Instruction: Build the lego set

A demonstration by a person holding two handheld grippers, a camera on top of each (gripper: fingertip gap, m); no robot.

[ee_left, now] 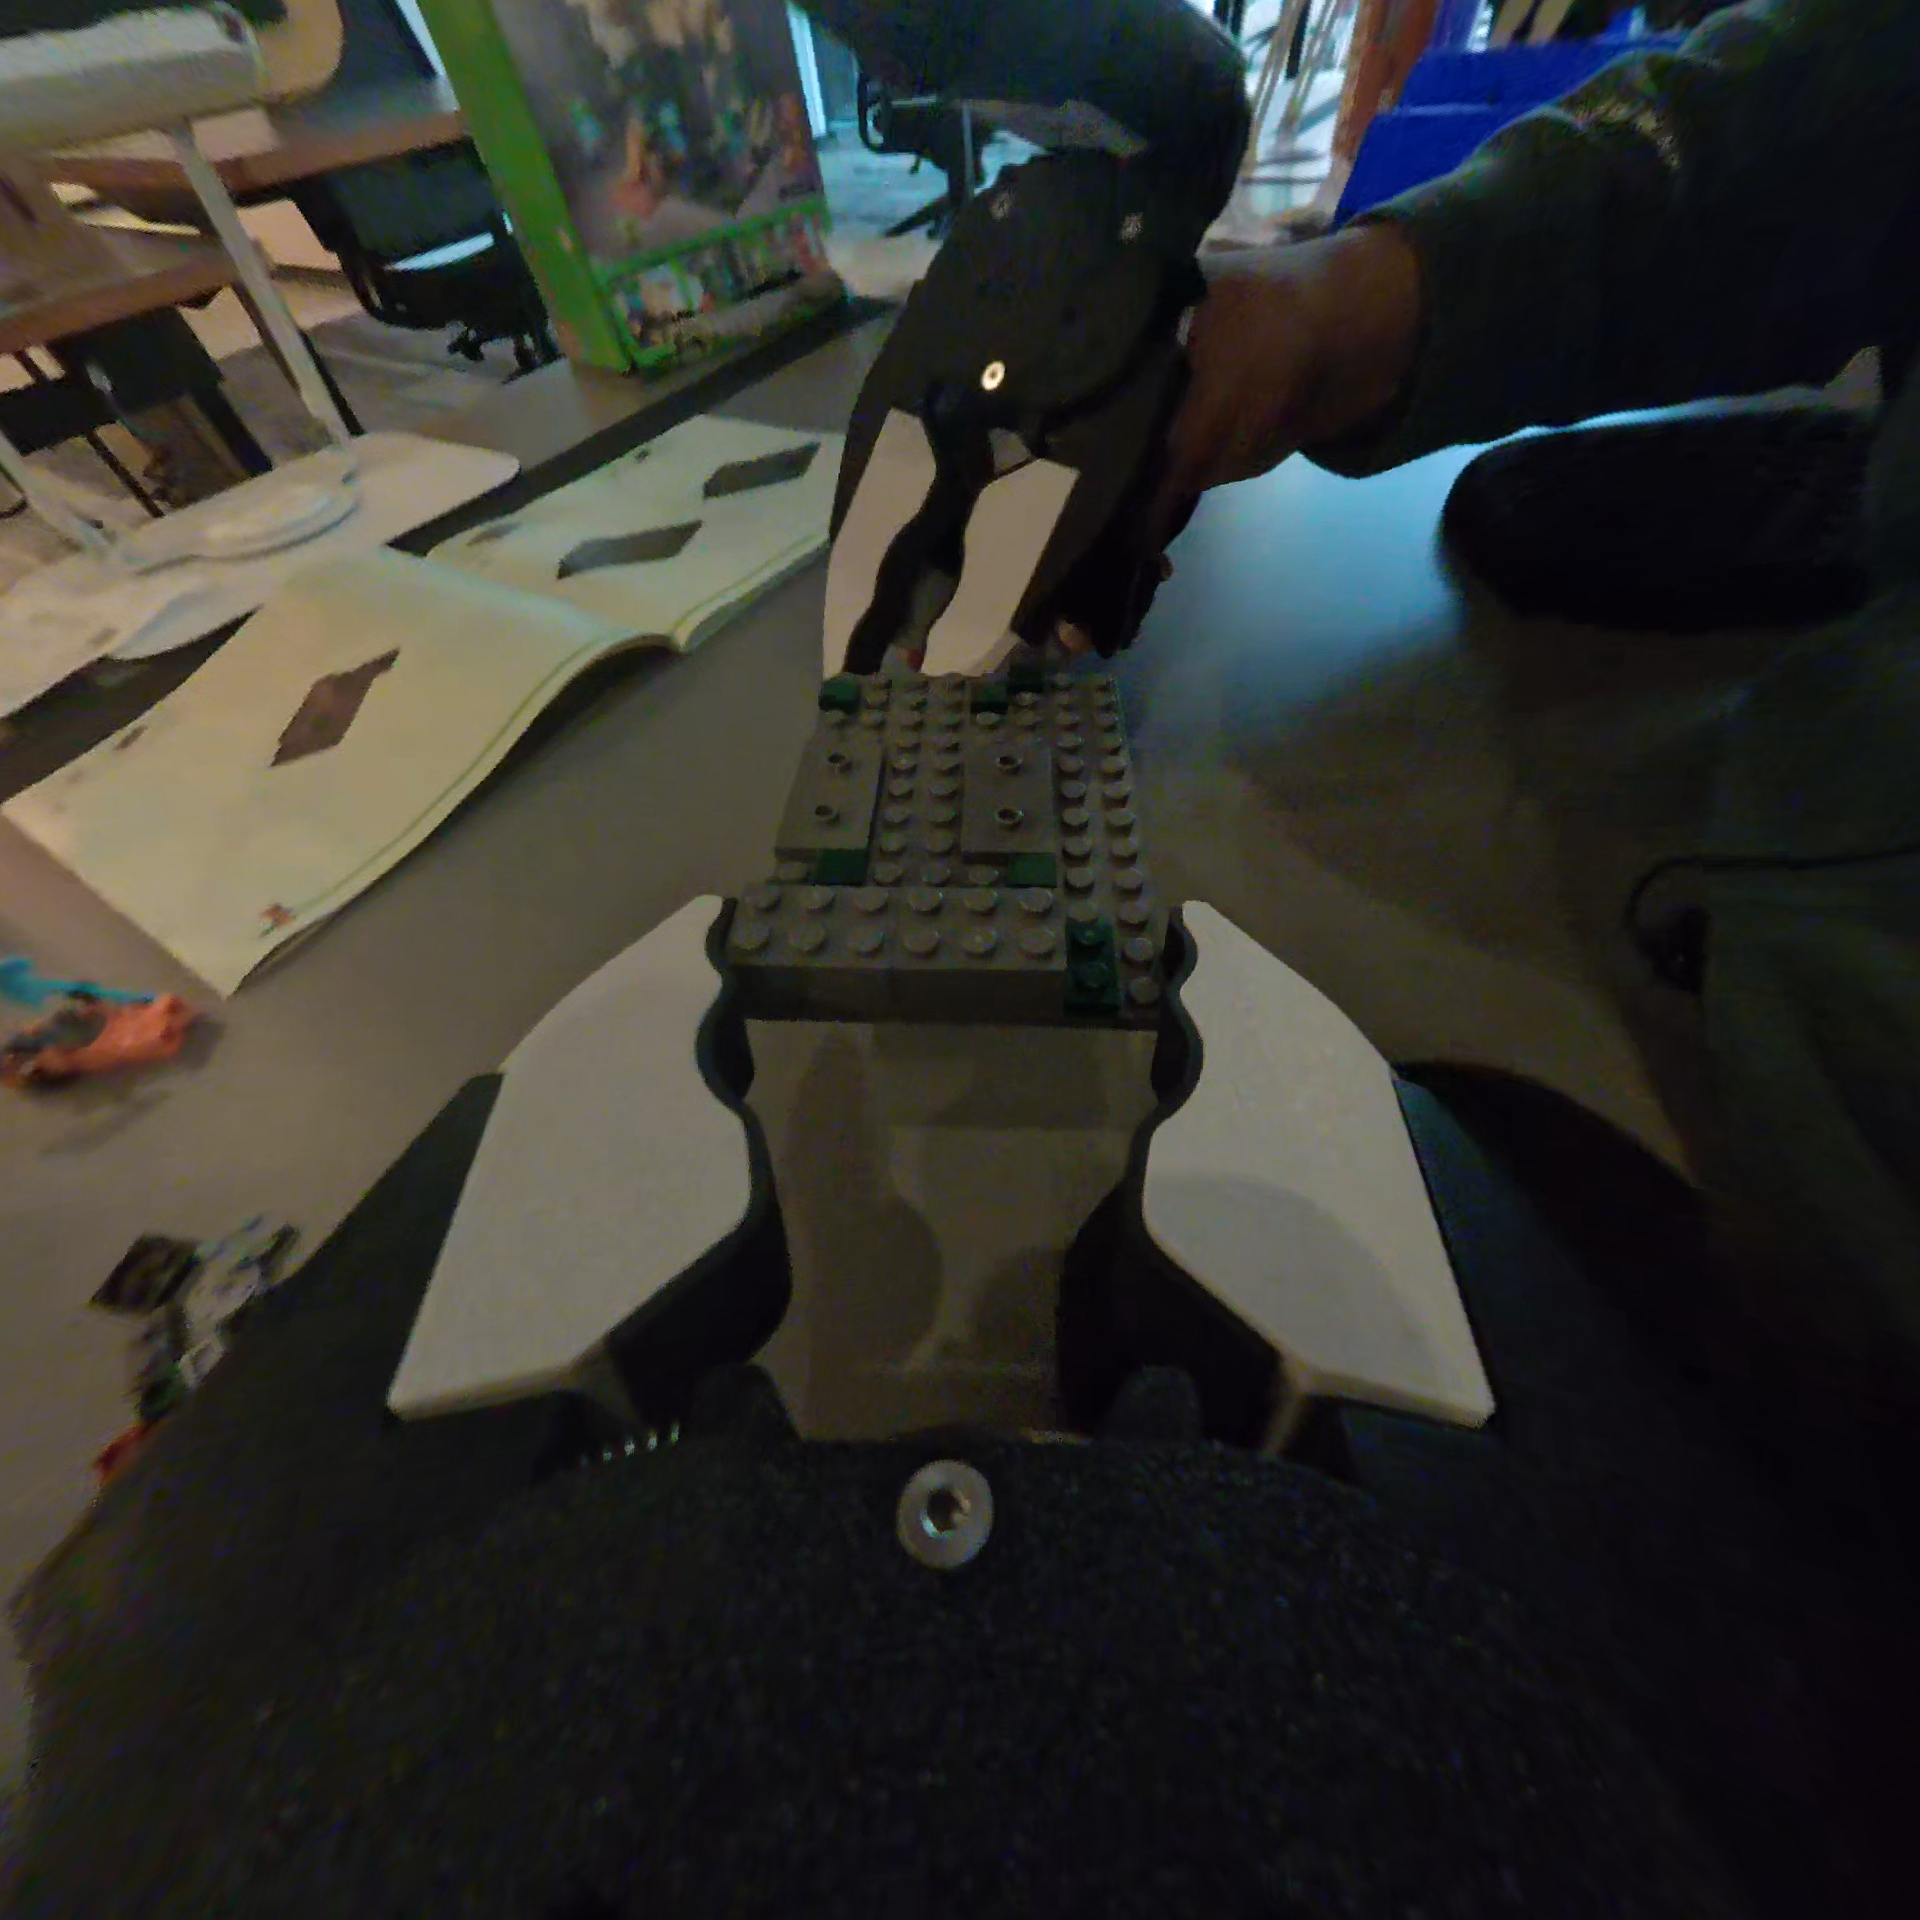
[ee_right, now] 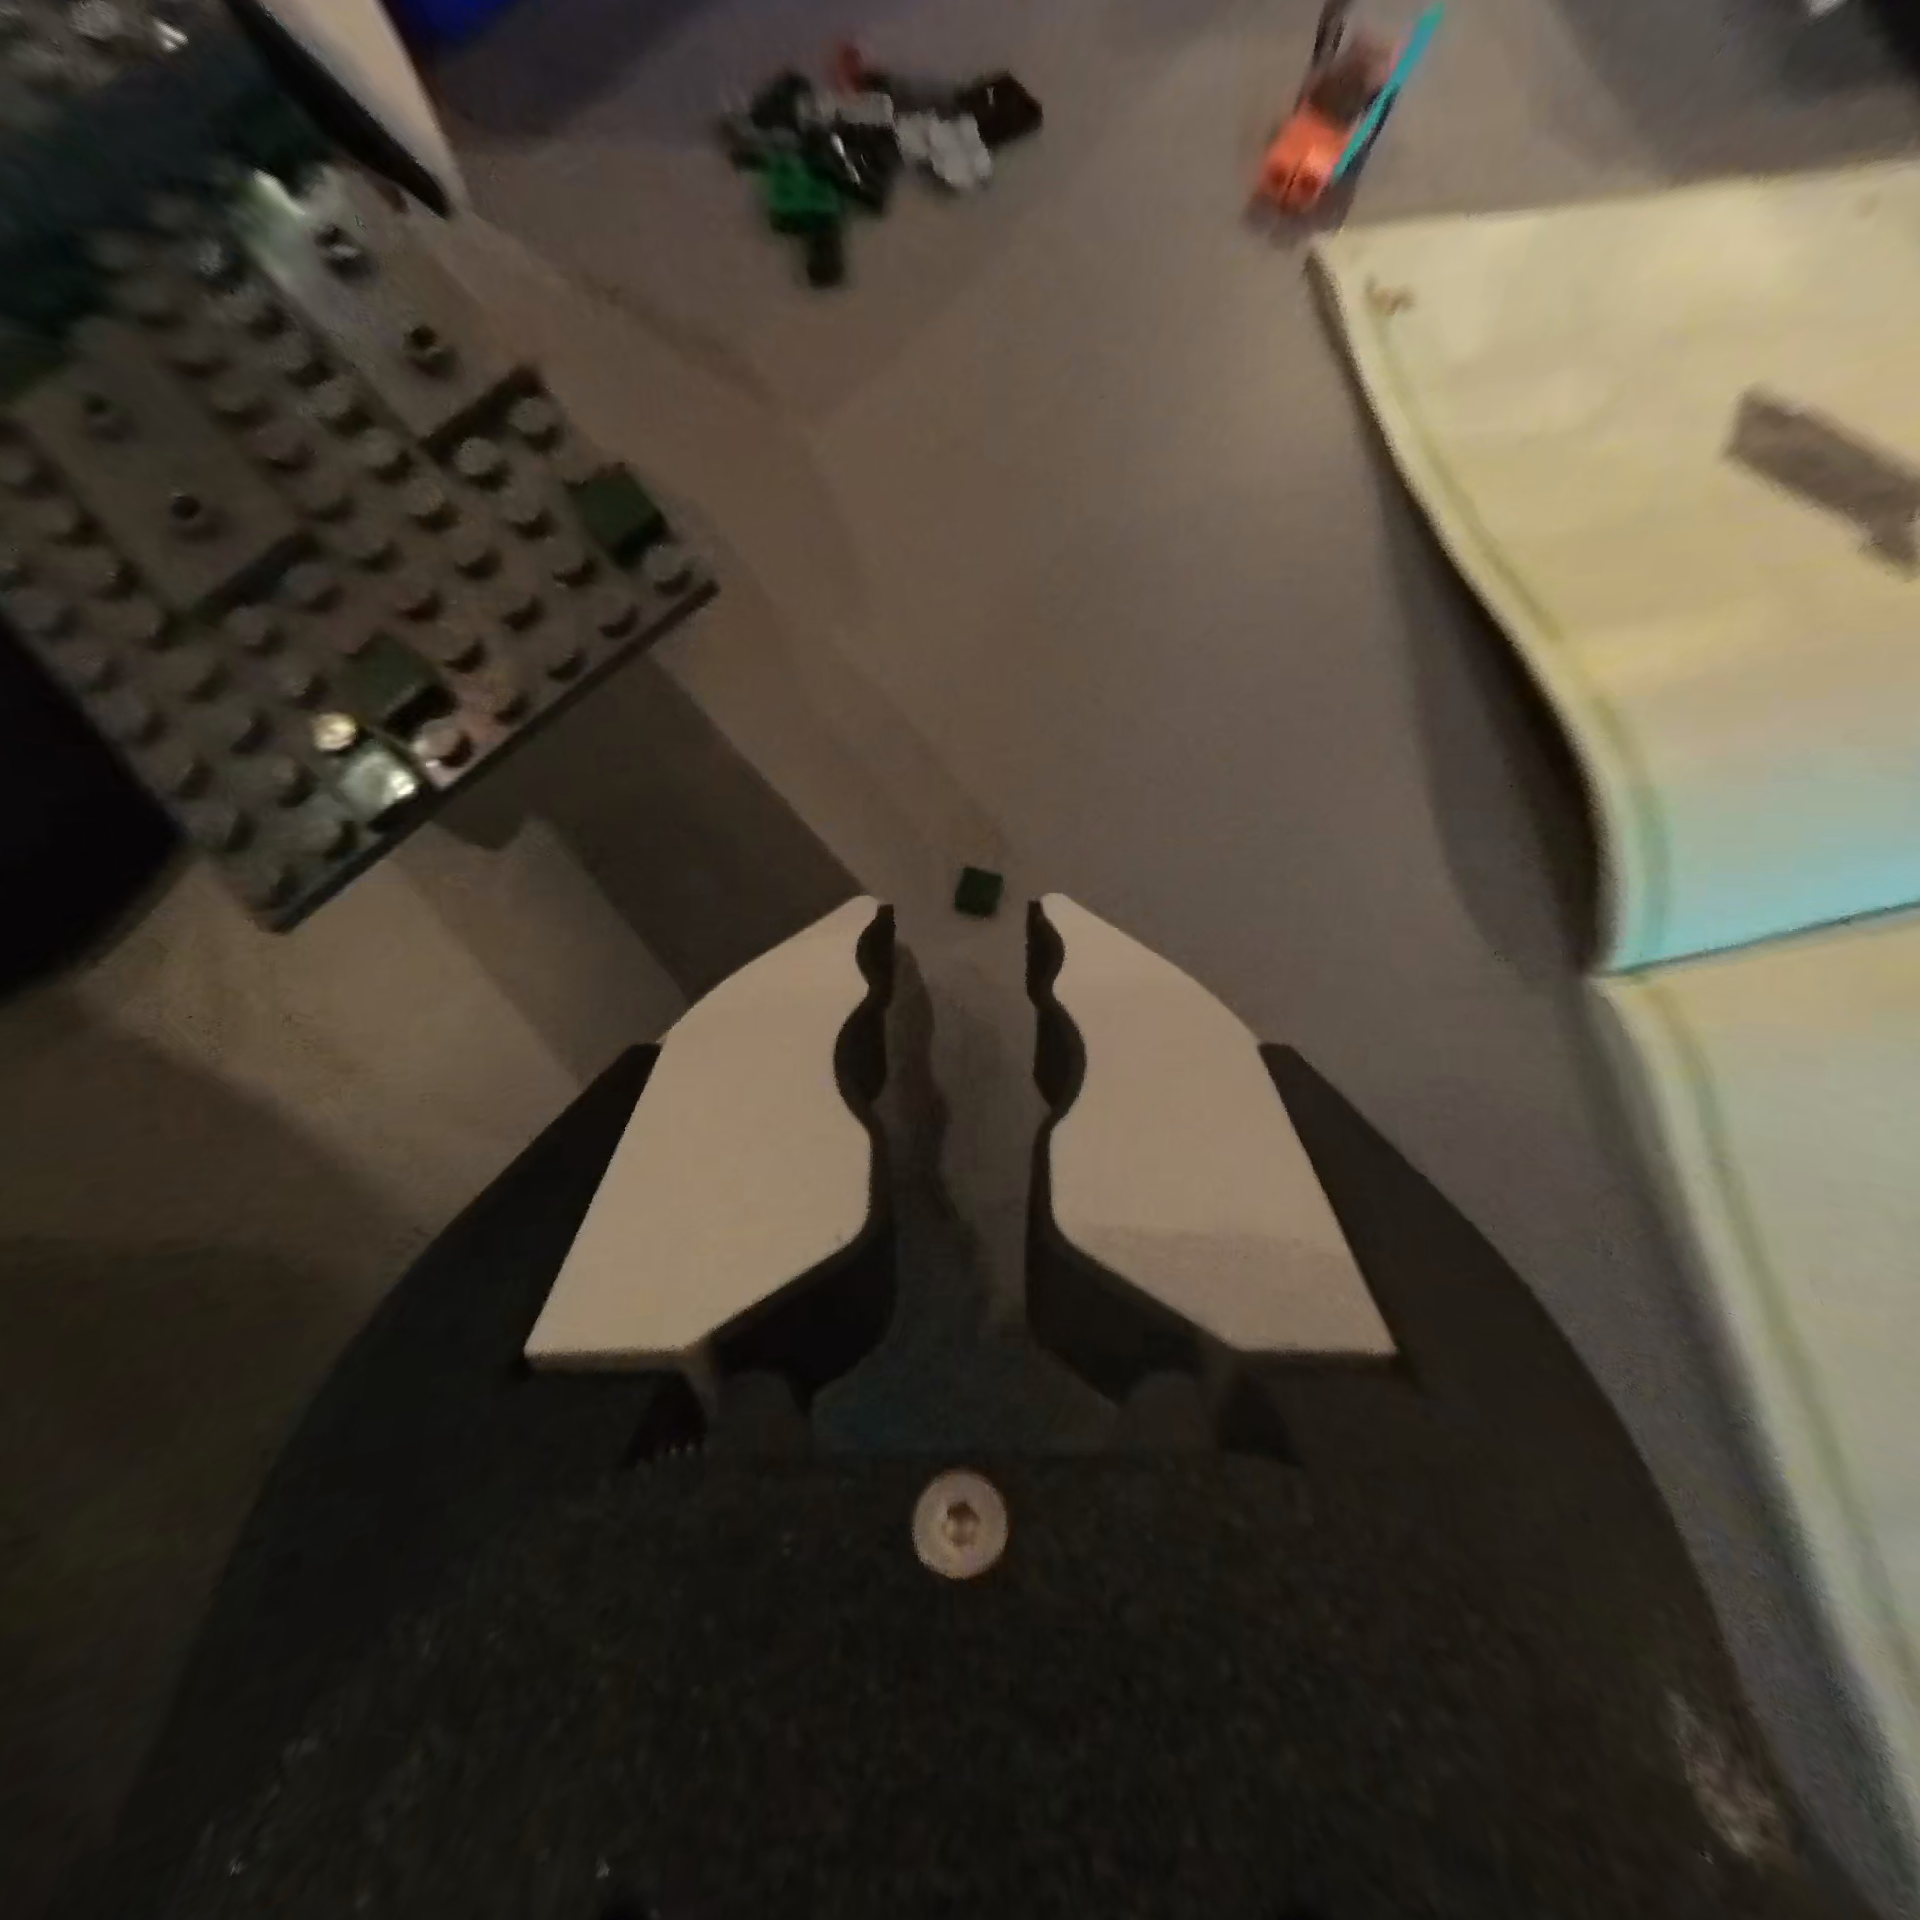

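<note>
On the grey table, the left gripper (ee_left: pixel 948 951) pinches the grey plate (ee_left: pixel 951 831) steady, while the right gripper (ee_right: pixel 958 914), slightly spread and empty, should lower squarely over the small green piece (ee_right: pixel 977 890) before closing.

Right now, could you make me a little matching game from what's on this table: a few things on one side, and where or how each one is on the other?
Things:
1. grey plate
2. small green piece
3. open booklet
4. right tool

States:
A. lying open on the table
B. open, holding nothing
C. clamped at its near edge by the left tool
D. loose on the table, just beyond the right tool's tips

Pairs: 1-C, 2-D, 3-A, 4-B
</note>
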